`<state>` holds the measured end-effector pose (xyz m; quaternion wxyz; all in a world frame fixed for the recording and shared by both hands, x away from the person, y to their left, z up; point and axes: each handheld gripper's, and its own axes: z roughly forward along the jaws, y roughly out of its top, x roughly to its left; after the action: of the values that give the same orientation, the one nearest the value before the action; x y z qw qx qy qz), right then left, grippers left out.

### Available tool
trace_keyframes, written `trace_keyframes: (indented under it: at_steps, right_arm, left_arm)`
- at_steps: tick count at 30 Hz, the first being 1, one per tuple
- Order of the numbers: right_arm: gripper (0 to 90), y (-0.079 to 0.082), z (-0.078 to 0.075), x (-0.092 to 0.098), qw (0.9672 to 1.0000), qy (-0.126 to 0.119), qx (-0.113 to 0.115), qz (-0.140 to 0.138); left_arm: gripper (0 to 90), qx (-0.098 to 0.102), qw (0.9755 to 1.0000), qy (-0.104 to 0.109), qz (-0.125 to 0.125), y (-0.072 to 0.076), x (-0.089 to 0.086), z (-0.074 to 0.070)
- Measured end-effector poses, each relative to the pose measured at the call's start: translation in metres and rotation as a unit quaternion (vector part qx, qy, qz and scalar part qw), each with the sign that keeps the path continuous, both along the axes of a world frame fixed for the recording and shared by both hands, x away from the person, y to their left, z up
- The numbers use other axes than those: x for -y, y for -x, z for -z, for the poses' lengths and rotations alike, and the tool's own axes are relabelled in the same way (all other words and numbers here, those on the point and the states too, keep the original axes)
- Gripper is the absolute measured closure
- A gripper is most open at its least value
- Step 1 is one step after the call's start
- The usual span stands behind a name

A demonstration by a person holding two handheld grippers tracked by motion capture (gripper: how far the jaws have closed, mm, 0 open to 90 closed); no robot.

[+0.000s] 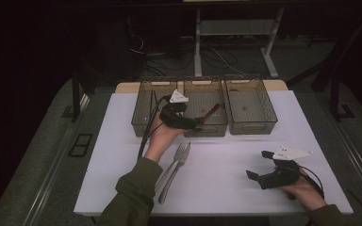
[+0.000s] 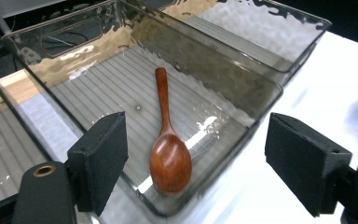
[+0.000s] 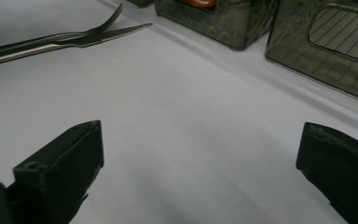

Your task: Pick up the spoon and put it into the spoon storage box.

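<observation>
Spoon [image 2: 169, 154], of brown wood, lay in the middle bin [image 1: 206, 123] at the upper centre of the high view, bowl toward the near wall. Left gripper [image 1: 194, 123] hovered at that bin's near edge, its jaws spread and touching nothing. Below it, fork [image 1: 173, 165] and knife [image 1: 176, 173] lay side by side on the table [image 1: 226, 174]. At lower right, the right gripper [image 1: 259, 165] rested released, grasping nothing.

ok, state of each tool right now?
Left tool: open, holding nothing; the wooden spoon lies in the middle bin, clear of the jaws.
Right tool: open, holding nothing, above the bare white table.
</observation>
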<state>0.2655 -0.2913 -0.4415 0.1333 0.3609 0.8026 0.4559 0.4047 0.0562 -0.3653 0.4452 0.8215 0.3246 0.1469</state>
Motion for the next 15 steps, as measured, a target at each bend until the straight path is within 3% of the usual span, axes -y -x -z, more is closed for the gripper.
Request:
trace_keyframes:
  at_steps: [5, 12, 15]
  right_arm:
    - [0.1, 0.001, 0.001, 0.0, 1.0, 0.001, 0.0, -0.001]
    - [0.1, 0.002, 0.0, 0.001, 1.0, 0.001, 0.001, 0.0]
    - [0.1, 0.002, 0.001, 0.001, 1.0, 0.001, 0.001, 0.001]
  left_arm:
    - [14.1, 0.0, 1.0, 0.002, 0.01, 0.014, -0.006, 0.002]
    - [13.4, 0.001, 0.9997, 0.001, 0.026, 0.033, -0.011, 0.003]
    - [13.5, -0.003, 0.9994, 0.019, 0.028, 0.039, -0.014, 0.006]
